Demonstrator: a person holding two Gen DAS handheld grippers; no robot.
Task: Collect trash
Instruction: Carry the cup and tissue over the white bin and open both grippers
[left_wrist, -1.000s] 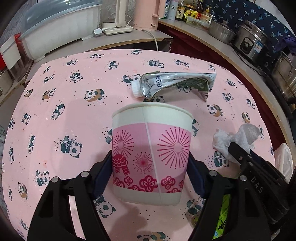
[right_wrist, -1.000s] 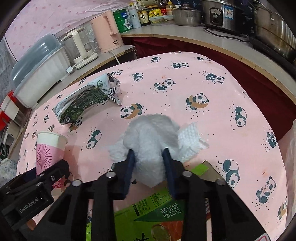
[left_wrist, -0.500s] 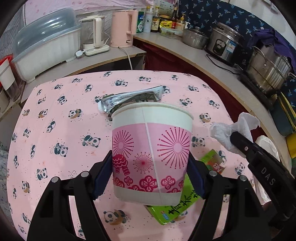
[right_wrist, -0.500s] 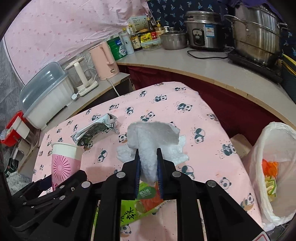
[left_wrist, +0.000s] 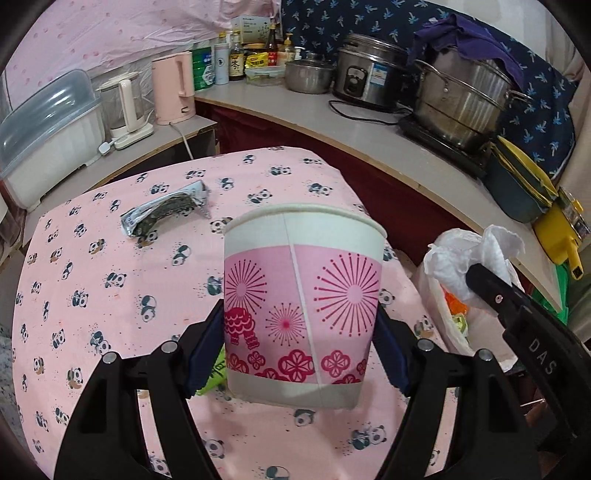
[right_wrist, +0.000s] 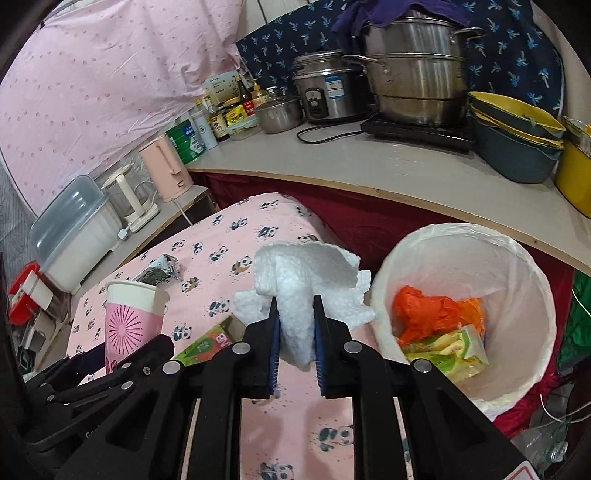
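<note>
Partly done. Left gripper clamped on upright paper cup, clear of the table. Right gripper pinched on crumpled tissue. Lined bin ahead-right of right jaws; inside: orange wrapper, green carton. Left on table: foil pouch ahead-left of left jaws, green box just beneath.

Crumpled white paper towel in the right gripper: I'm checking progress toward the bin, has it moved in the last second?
Yes. The crumpled white paper towel was lifted off the pink panda tablecloth and carried right, toward the white-lined trash bin.
</note>
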